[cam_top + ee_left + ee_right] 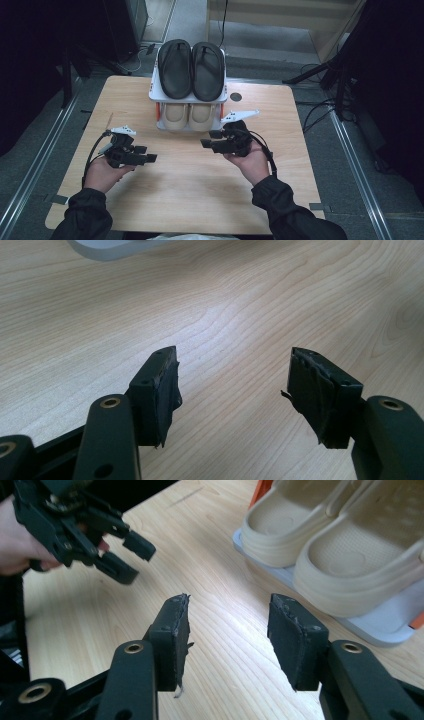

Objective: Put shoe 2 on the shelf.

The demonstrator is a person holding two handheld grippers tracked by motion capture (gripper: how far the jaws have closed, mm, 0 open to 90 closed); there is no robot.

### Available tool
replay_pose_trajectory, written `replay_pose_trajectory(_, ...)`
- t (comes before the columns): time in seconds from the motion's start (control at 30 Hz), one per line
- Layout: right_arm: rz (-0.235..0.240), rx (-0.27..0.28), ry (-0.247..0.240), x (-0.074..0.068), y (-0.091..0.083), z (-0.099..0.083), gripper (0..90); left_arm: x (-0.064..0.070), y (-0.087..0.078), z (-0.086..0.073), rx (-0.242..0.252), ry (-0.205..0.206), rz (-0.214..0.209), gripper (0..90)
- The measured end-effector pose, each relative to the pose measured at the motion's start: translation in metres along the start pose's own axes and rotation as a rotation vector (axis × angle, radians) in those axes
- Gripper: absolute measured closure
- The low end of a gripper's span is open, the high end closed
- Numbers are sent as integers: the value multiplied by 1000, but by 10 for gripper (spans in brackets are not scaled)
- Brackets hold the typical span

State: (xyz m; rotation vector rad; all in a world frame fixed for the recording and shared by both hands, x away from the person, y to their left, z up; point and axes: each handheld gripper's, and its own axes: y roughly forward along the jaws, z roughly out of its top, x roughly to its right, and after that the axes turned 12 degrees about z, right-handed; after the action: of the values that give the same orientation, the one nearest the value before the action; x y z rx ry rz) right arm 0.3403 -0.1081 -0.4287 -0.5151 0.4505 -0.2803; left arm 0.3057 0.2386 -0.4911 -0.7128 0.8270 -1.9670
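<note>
Beige slippers (189,116), 2 of them side by side on the lower shelf of the shoe rack (153,89), lie just ahead of my right gripper (212,139), and in the right gripper view their rounded toes (320,545) sit close beyond my right-hand jaw, resting on the grey bottom tray (390,625). My right gripper holds nothing; its 2 black jaws stand apart with bare wood between them. My left gripper (145,154) is likewise spread wide and empty, hovering over the table (200,190) with only wood grain between its pads (162,390). From the high view, my 2 hands come up from the near edge, sleeves dark, each wrapped around a gripper body: the left hand (102,172) low at the left side, its jaws pointing rightward toward the middle, and the right hand (252,162) further forward, its jaws pointing leftward just before the rack's front. The 2 grippers are well apart, with a wide stretch of open tabletop between and in front of me. The rack stands at the far middle of the table, touching or near the far edge, with free wood to its left and right. On its upper shelf rest 2 black slippers (192,67), also side by side. A small dark round mark (235,96) sits on the table just right of the rack. Beyond the table edges the floor is grey, with rails running along both sides.
</note>
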Motion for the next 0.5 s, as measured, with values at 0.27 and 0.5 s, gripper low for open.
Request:
replay_pose_trajectory(0.27,27,2,-36,9,-2,-22,528,0,1,1,-5,3,-4,380)
replay_pose_trajectory(0.5,4,-2,-11,17,-7,-40,528,1,2,1,-5,5,-6,380)
